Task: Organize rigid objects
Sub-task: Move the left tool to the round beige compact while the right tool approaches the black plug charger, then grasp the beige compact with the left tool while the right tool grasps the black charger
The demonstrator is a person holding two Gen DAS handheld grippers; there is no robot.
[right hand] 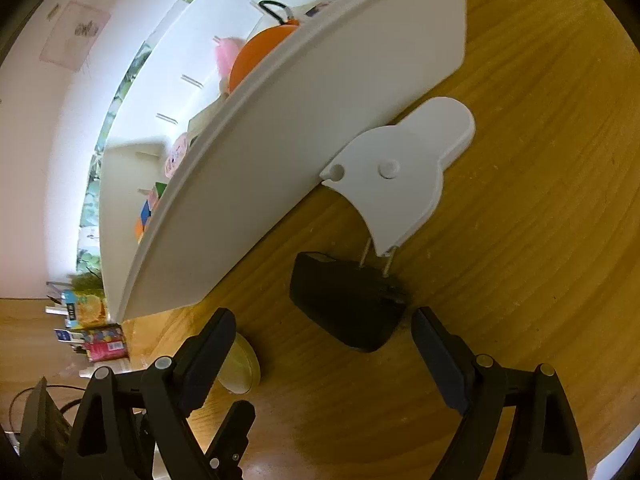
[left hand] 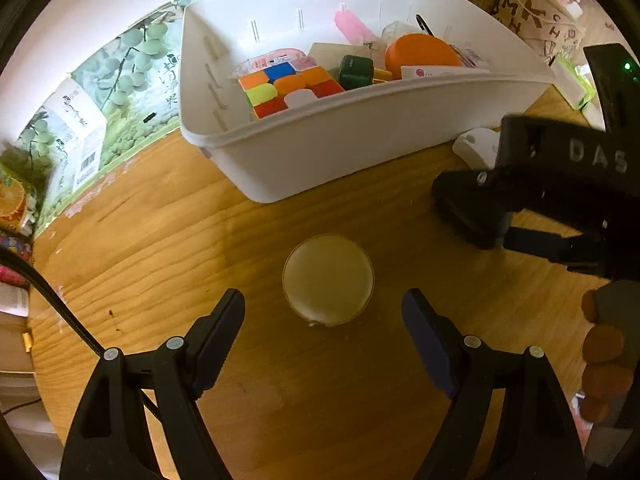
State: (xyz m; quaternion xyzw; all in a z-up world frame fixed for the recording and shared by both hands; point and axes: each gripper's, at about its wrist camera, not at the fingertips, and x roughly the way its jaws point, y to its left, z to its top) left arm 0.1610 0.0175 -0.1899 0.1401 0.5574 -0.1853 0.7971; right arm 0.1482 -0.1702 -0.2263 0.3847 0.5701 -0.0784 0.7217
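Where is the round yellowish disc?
In the left wrist view, the round pale-yellow disc lies flat on the wooden table, just ahead of the open left hand-held gripper, in front of the white plastic bin.

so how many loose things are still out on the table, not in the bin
3. A round cream disc lies ahead of the left hand-held gripper; a black block and a white plastic piece lie beside the white bin. More may sit out of view.
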